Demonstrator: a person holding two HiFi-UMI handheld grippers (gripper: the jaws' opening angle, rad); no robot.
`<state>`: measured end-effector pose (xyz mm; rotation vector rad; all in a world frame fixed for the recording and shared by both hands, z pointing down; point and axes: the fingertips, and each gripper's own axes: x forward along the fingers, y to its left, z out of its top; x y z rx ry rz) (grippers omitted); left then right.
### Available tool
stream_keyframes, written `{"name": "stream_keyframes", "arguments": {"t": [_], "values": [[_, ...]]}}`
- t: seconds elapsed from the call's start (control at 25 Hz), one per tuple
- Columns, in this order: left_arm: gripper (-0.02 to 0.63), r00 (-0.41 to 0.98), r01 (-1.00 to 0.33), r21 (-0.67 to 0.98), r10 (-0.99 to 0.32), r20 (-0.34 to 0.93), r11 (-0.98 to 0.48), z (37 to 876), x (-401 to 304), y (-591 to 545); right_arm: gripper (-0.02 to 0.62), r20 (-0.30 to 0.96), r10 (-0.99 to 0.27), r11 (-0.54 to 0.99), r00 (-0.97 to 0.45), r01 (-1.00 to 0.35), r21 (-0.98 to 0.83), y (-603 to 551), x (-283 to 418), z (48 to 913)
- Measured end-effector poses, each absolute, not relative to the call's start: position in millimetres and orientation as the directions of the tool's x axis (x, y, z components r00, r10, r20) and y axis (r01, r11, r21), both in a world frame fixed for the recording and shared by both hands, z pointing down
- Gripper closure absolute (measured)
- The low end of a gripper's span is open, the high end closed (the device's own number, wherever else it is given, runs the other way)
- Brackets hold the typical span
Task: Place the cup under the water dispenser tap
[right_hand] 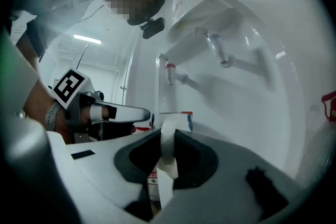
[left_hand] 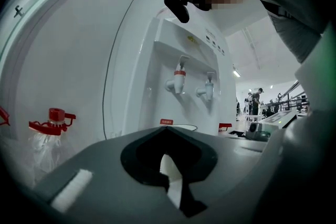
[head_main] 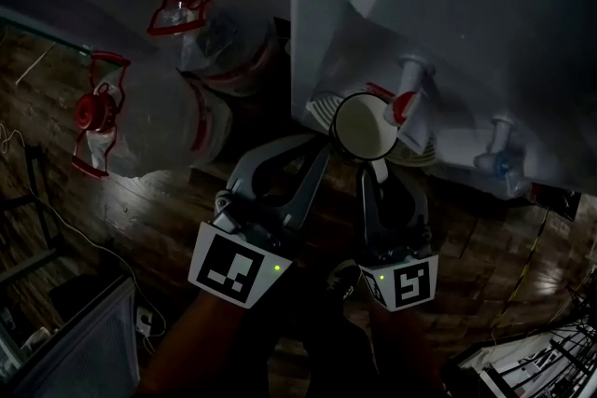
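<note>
A white paper cup [head_main: 367, 128] hangs mouth-up over the drip tray [head_main: 320, 114] of the white water dispenser [head_main: 448, 14], just left of its red tap [head_main: 406, 104]. My right gripper [head_main: 376, 163] is shut on the cup's near wall. In the right gripper view the thin cup wall [right_hand: 168, 128] stands pinched between the jaws. My left gripper [head_main: 326, 143] is shut, its tips at the cup's left rim. The left gripper view shows only the rim [left_hand: 181, 126] past the closed jaws; whether they pinch it is hidden. A blue tap [head_main: 499, 158] sits further right.
Two large clear water bottles [head_main: 140, 121] [head_main: 219, 42] with red handles lie left of the dispenser on the dark wood floor. Cables and a plug [head_main: 142, 322] lie at the lower left. People stand far off in the hall [left_hand: 257, 99].
</note>
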<state>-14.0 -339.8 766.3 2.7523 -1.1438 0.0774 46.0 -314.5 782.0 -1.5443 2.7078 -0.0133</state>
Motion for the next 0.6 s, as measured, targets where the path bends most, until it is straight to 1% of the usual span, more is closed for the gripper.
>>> {"name": "stream_keyframes", "arguments": {"t": [0.28, 0.6], "values": [[0.600, 0.699, -0.715, 0.134, -0.704, 0.122, -0.687, 779, -17, -341, 0.532, -0.028, -0.875, 0.483, -0.483, -0.876, 0.003, -324, 41, 794], [0.600, 0.700, -0.714, 0.135, -0.703, 0.128, -0.687, 785, -12, -345, 0.529, -0.023, -0.873, 0.487, -0.488, -0.873, 0.040, -327, 42, 803]]}}
